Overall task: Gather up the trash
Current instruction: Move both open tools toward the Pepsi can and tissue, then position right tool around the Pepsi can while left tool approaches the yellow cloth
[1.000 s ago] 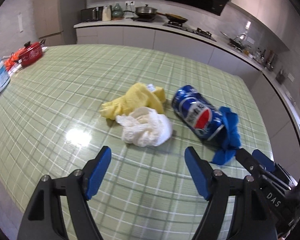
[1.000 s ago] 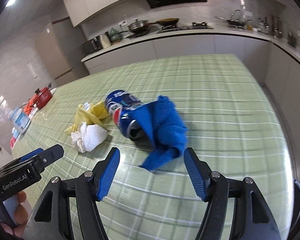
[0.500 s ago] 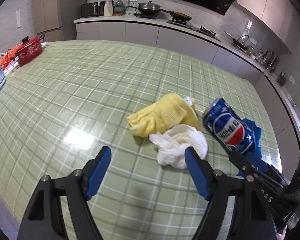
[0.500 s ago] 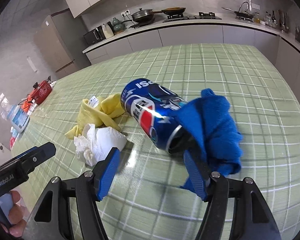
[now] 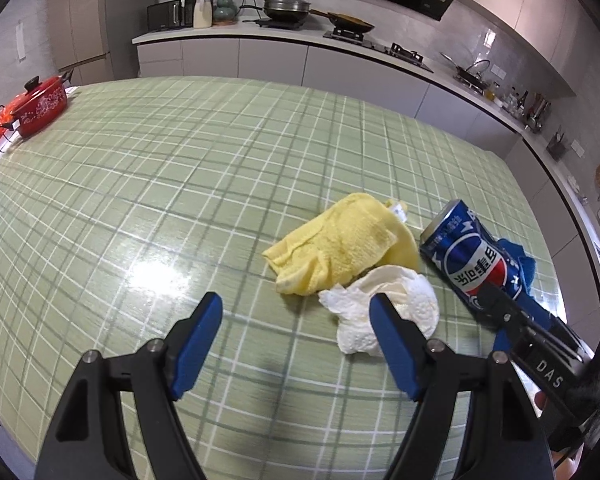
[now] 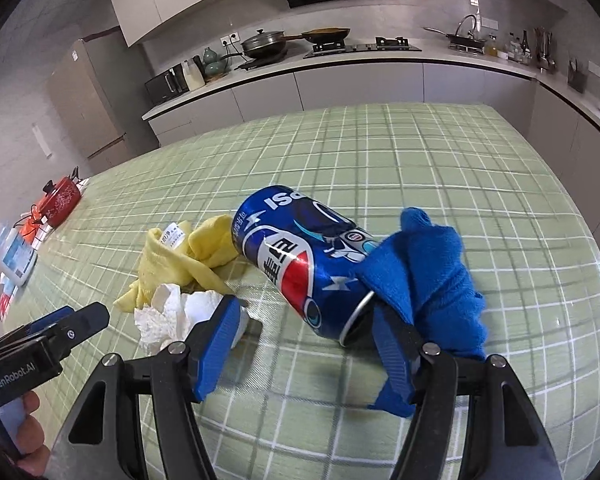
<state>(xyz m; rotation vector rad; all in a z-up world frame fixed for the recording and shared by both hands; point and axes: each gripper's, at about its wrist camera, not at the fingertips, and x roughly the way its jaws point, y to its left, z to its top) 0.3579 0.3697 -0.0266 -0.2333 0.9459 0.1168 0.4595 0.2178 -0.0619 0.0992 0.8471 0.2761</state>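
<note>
Nearest the right wrist camera, the right gripper (image 6: 304,316) was spread wide and empty, its fingers flanking the near, open end of the Pepsi can (image 6: 300,268), which lay on its side at twelve o'clock. Its right finger (image 6: 392,348) seemed pressed against the blue cloth (image 6: 432,280) draped at the can's one o'clock side; whether it touched the can itself could not be told. The left gripper (image 5: 296,320) was likewise wide apart and held nothing, hovering low over the green checked table (image 5: 160,184), with the crumpled white paper towel (image 5: 384,312) just beyond its right finger at about one o'clock. Behind the paper, touching it, lay the yellow cloth (image 5: 340,244), and the can sat to its right at two o'clock, near the table's edge.

The step in hand looked like the reach for the first pieces of rubbish: nothing was yet lifted. For the right side, the next move probably called for easing forward until the can's body sat squarely between the fingers, clear of the blue cloth, then closing gently, since a lying can may roll. The left would need to shift rightward over the paper.

Farther off stood a red pot (image 5: 42,106) at ten o'clock, and the kitchen counter (image 5: 284,36) beyond.
</note>
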